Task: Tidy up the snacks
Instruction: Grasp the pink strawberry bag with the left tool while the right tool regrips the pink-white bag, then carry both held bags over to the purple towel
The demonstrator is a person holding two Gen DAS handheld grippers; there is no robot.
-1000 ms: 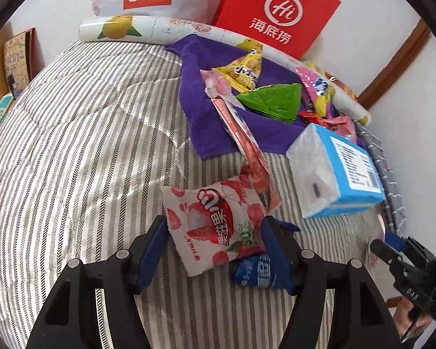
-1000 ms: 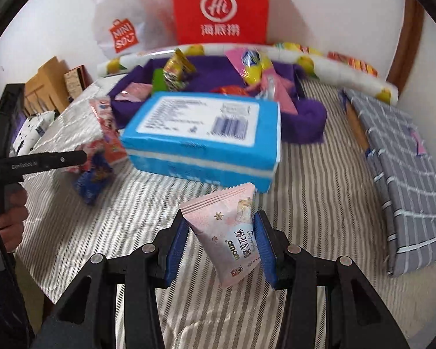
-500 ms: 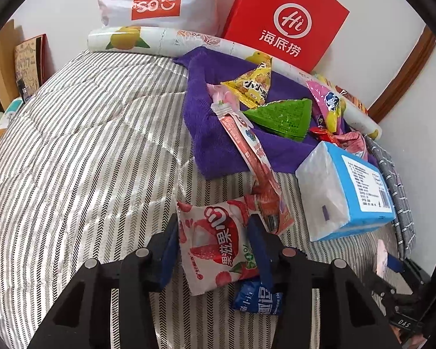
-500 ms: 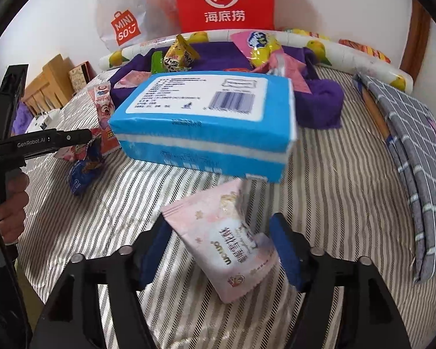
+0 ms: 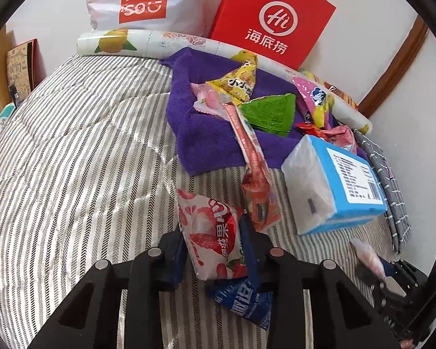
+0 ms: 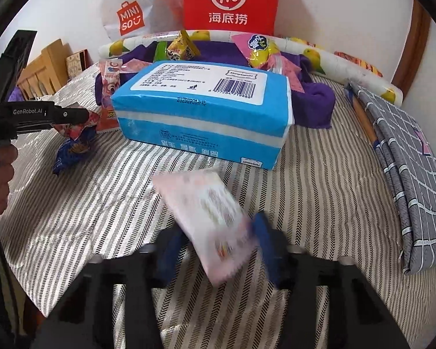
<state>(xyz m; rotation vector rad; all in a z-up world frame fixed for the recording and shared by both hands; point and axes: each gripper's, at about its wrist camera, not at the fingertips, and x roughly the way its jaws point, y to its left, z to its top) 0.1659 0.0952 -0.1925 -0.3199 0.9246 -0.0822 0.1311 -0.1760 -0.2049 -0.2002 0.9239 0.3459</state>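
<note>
My left gripper [image 5: 213,241] is shut on a red-and-white strawberry snack packet [image 5: 206,212] on the striped bed cover. A blue snack packet [image 5: 244,299] lies just under its right finger. A long red strip of snacks [image 5: 253,151] runs up to the purple towel [image 5: 200,133]. In the right wrist view my right gripper [image 6: 219,229] is closing its jaws on a pink packet [image 6: 203,200], which is blurred; both pads touch its sides. That packet rests on the cover in front of a blue tissue pack [image 6: 203,107].
More snacks lie on the purple towel, among them a green triangular bag [image 5: 270,113] and a yellow one [image 5: 238,84]. A red paper bag [image 5: 273,17] and a white Miniso bag [image 5: 142,0] lean on the wall. A folded grey checked cloth [image 6: 407,174] lies at the right.
The left jaws closed onto the strawberry packet. The right jaws opened wide, the pink packet dropped flat onto the cover, and the jaws have come together on it again.
</note>
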